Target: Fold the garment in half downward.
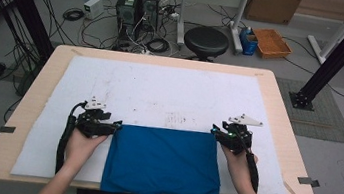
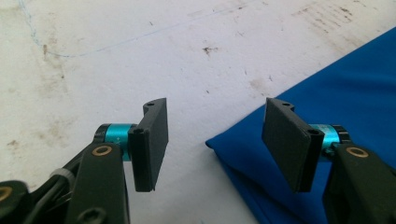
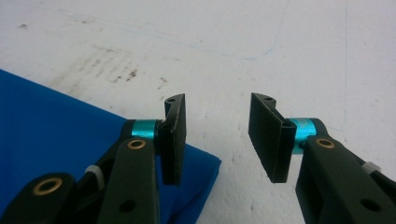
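A blue cloth (image 1: 161,161) lies folded flat on the white mat (image 1: 160,90) at the table's near edge, its front hem hanging over. My left gripper (image 1: 115,126) sits at the cloth's far left corner, jaws open. In the left gripper view the left gripper (image 2: 215,107) has the corner of the blue cloth (image 2: 336,93) lying low between its jaws, with no pad pressing on it. My right gripper (image 1: 216,132) sits at the far right corner. In the right gripper view the right gripper (image 3: 217,100) is open, and the blue cloth (image 3: 46,116) ends under the left jaw.
The stained mat covers most of the wooden table (image 1: 283,116). Beyond the far edge stand a black stool (image 1: 206,41), computer towers (image 1: 136,6) and loose cables on the floor. Black frame posts (image 1: 337,53) rise at both sides.
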{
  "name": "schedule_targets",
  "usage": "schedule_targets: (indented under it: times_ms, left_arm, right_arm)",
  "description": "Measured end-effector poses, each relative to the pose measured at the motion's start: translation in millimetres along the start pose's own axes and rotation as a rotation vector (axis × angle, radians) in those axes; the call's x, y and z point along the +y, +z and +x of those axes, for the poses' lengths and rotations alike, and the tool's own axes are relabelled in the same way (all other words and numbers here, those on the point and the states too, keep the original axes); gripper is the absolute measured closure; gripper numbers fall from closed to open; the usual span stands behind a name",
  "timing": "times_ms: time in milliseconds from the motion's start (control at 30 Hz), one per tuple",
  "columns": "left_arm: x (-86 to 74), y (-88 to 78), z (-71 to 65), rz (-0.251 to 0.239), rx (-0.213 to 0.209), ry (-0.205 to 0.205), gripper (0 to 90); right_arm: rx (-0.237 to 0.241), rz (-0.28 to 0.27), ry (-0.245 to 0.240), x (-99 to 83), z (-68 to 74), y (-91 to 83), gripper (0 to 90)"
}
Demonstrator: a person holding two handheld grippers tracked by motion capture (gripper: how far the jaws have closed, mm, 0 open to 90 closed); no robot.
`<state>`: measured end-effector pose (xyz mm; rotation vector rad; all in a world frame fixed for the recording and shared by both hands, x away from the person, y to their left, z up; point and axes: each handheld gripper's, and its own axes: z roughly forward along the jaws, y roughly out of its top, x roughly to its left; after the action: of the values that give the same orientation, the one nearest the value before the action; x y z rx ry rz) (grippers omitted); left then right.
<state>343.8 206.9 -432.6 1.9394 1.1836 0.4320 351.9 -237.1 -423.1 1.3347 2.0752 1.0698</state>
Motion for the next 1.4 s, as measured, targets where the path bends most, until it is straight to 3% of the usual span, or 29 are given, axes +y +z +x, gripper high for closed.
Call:
schedule_targets:
  times_ms: [167, 300, 400, 533, 733, 767, 867, 933, 1200, 1400]
  left_arm:
    - [-0.2, 9.2, -0.8, 0.022, -0.01, -0.002, 45.5]
    - [-3.0, 15.0, -1.9, 0.07, -0.026, -0.005, 51.8]
    - [-5.4, 14.9, -2.4, 0.06, -0.017, -0.004, 55.6]
    - [-6.3, 14.2, -0.1, 0.052, -0.015, -0.014, 62.0]
    - [-7.2, 14.4, -5.9, 0.052, 0.01, 0.031, 68.5]
    - [-7.5, 13.8, -5.7, 0.057, 0.009, 0.038, 70.2]
    - [-10.1, 13.5, -6.9, 0.039, -0.017, 0.034, 81.6]
    - [-10.1, 13.0, -8.4, 0.041, -0.011, 0.053, 84.7]
    - [-5.1, 13.0, -1.0, 0.015, -0.041, 0.017, 86.3]
    - [11.4, 23.0, -0.1, 0.012, -0.03, 0.041, 86.3]
  right_arm:
    - [0.004, 0.042, 0.026, -5.0, -1.4, 6.1, 59.6]
    - [0.011, 0.102, 0.018, -10.8, 0.5, 15.7, 62.3]
    - [0.021, 0.13, 0.012, -13.9, 0.5, 20.5, 64.2]
    - [0.028, 0.128, 0.006, -13.2, -0.4, 20.0, 67.5]
    - [0.029, 0.122, 0.006, -14.4, -1.9, 20.1, 73.3]
    - [0.031, 0.119, -0.008, -14.6, 0.9, 19.4, 80.3]
    - [0.028, 0.117, -0.032, -15.1, 4.1, 19.1, 84.4]
    - [0.033, 0.113, -0.036, -15.2, 3.5, 18.5, 85.5]
    - [0.039, 0.079, -0.031, -9.2, -5.8, 11.2, 86.1]
    - [0.022, 0.067, -0.046, 2.3, -13.4, 14.8, 86.1]
